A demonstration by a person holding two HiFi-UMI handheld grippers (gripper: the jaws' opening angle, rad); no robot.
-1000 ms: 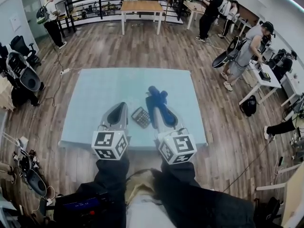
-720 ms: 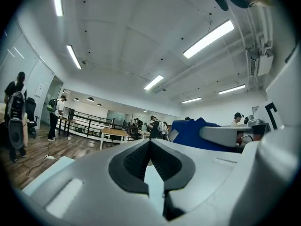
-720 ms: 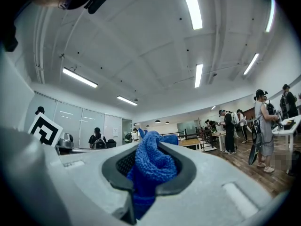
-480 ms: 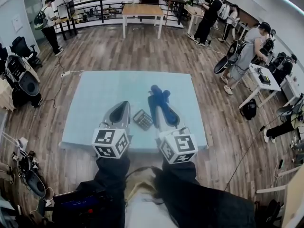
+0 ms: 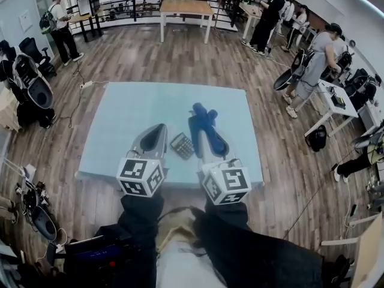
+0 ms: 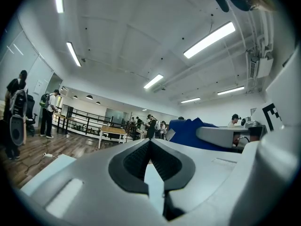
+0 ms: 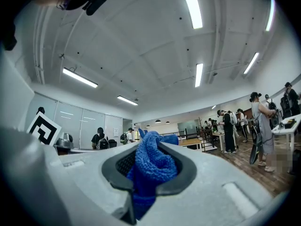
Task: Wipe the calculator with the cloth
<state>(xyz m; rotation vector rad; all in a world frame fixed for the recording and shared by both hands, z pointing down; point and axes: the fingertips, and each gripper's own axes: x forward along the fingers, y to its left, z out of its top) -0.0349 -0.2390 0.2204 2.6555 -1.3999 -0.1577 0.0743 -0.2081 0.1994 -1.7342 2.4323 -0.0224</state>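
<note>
A small dark calculator (image 5: 182,145) lies on the light blue table (image 5: 120,116), near its front edge, between my two grippers. A blue cloth (image 5: 203,120) is clamped in my right gripper (image 5: 203,133) and sticks out past its tips, just right of the calculator. In the right gripper view the cloth (image 7: 153,163) fills the gap between the jaws. My left gripper (image 5: 157,131) sits just left of the calculator, apart from it. Its jaws are shut with nothing between them in the left gripper view (image 6: 150,144), where the cloth (image 6: 187,132) shows at the right.
Wooden floor surrounds the table. A wooden table (image 5: 184,6) and a black railing (image 5: 120,5) stand at the back. Several people (image 5: 312,65) stand to the right and far back, and one person (image 5: 57,20) at the far left. Black seats (image 5: 33,92) stand at the left.
The head view has shifted slightly. Both grippers keep their places on either side of the calculator, and the cloth stays clamped in the right one.
</note>
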